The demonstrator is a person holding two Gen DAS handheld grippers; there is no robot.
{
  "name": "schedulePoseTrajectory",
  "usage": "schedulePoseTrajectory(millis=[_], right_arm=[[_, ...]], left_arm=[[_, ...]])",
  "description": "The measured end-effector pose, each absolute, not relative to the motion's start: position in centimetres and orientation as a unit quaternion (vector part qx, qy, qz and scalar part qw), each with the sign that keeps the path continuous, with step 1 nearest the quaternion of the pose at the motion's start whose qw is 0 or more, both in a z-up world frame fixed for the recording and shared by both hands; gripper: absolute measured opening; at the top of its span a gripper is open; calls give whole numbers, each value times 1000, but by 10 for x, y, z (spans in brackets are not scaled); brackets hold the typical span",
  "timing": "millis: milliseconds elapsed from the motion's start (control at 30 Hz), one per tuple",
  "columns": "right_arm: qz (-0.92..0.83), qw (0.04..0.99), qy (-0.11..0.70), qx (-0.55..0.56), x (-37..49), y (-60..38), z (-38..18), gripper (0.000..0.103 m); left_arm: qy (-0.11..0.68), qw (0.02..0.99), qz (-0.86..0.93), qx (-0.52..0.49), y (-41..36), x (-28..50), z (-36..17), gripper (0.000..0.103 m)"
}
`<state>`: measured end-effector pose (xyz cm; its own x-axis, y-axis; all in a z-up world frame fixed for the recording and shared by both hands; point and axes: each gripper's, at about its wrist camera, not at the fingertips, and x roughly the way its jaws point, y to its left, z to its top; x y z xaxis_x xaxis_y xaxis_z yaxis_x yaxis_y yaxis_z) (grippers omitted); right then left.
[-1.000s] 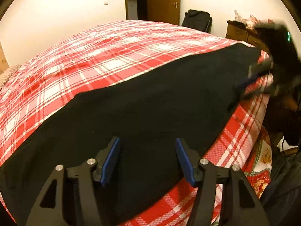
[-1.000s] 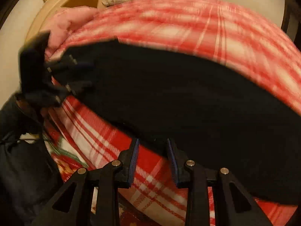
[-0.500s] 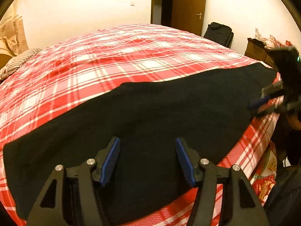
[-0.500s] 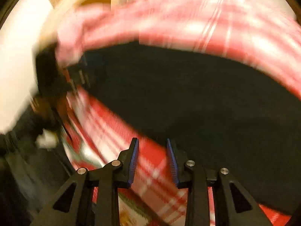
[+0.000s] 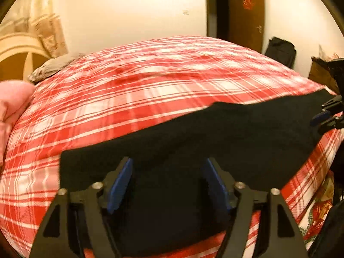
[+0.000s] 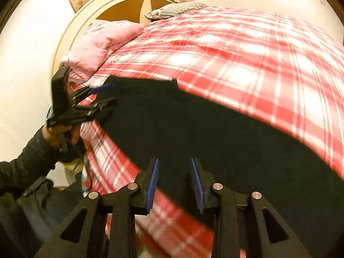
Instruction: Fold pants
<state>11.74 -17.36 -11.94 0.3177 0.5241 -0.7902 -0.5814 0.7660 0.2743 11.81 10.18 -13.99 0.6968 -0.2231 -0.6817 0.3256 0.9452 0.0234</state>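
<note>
The left gripper stands with its blue pads wide apart and nothing between them; black cloth lies below the gap, but contact cannot be confirmed. The right gripper has its pads moderately parted, likewise holding nothing, poised over the near edge of the cloth.

The pants lie flat as a long black band along the near side of the bed, on its red plaid cover. The two tools sit at opposite ends of the band, which suggests the person is placed to take one end and carry it over to the other. That is a judgement; no grasp has yet been made.

Beyond the pants, a pink quilt and a striped pillow rest against the round headboard.

Limits of view: the cloth is uniformly dark, so waistband, leg openings and any existing crease cannot be distinguished. Both views are blurred. The right gripper shows only partly at the left view's edge.
</note>
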Motion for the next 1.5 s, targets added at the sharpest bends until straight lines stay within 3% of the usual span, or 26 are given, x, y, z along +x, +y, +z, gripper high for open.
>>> schedulePoseTrajectory(millis=[200,567,733,1167,1233,1300,1500], right_arm=[[354,803,479,-16,176,-133,-125,33],[377,782,496,33,227,-102,-141,33],[371,775,510,49,249,-85,-155,33],[387,673,574,261,281,-97,-190,32],[373,683,576,252,280,-95,-189,14],[362,701,567,236,275,-93,-184,8],[352,767,510,167,258,-76,-145,6]], left_arm=[[385,910,-132,83,114,115,-165,77],[359,927,-96,48,144,130,-156,77],[356,927,-100,58,137,128,-162,85],[350,930,-96,64,135,119,-165,93],[349,930,-95,63,135,119,-165,93],[349,930,-94,61,135,119,-165,94],[347,932,-90,61,136,118,-166,94]])
